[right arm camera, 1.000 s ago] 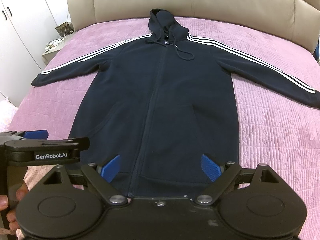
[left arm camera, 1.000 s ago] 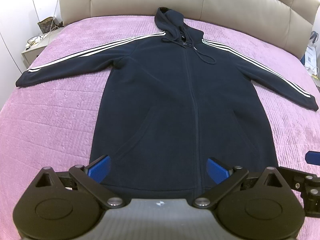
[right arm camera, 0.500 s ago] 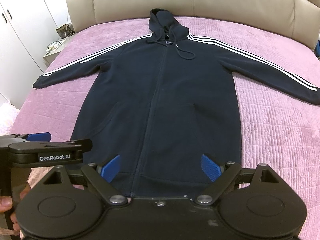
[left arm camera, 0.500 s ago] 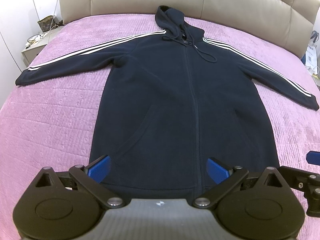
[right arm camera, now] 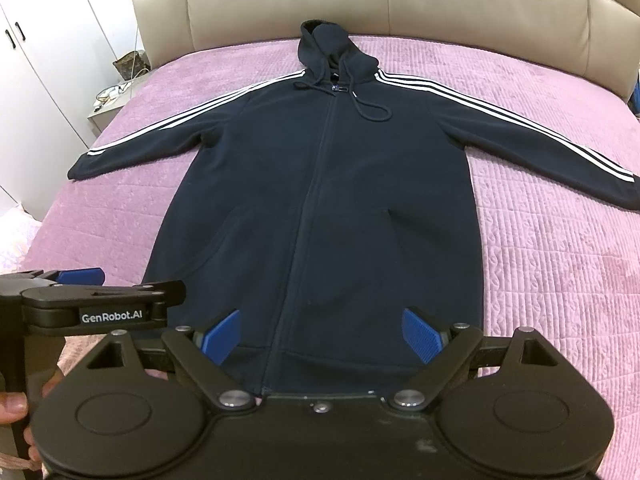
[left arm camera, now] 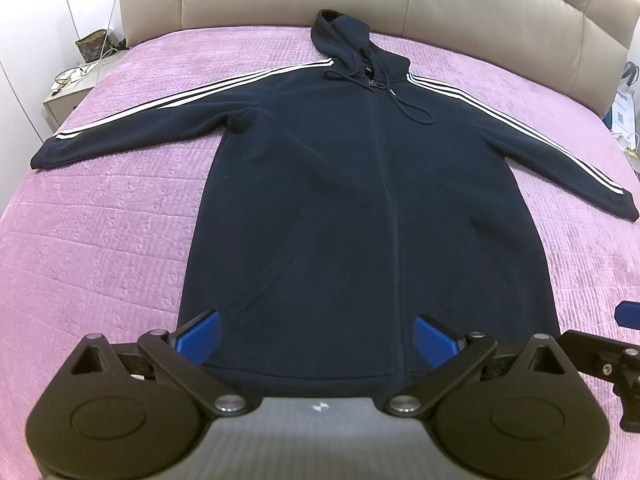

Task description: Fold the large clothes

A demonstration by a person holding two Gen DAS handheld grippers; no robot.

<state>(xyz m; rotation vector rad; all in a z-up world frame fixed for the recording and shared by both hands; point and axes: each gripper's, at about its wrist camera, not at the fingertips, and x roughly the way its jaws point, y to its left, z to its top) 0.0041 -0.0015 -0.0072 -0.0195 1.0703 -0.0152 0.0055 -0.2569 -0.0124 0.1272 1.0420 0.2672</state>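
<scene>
On the bed (left arm camera: 100, 216), both tongs (left arm camera: 316, 338) (right arm camera: 320, 334) gape wide; thick hoodie (left arm camera: 372, 208) hem could slip a shallow pinch.

My left gripper (left arm camera: 318, 340) hangs wide open above the hem of the navy hoodie (left arm camera: 368, 200), which lies flat, zipped, sleeves spread, on the purple bedspread (left arm camera: 100, 240). My right gripper (left arm camera: 616, 344) shows at the right edge.

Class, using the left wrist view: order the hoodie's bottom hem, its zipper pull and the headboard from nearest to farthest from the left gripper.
1. Bottom hem, right beneath the left gripper, whose jaws stand open.
2. Zipper pull, up at the collar, mid-bed.
3. Headboard, behind the hood, at the far end.
</scene>
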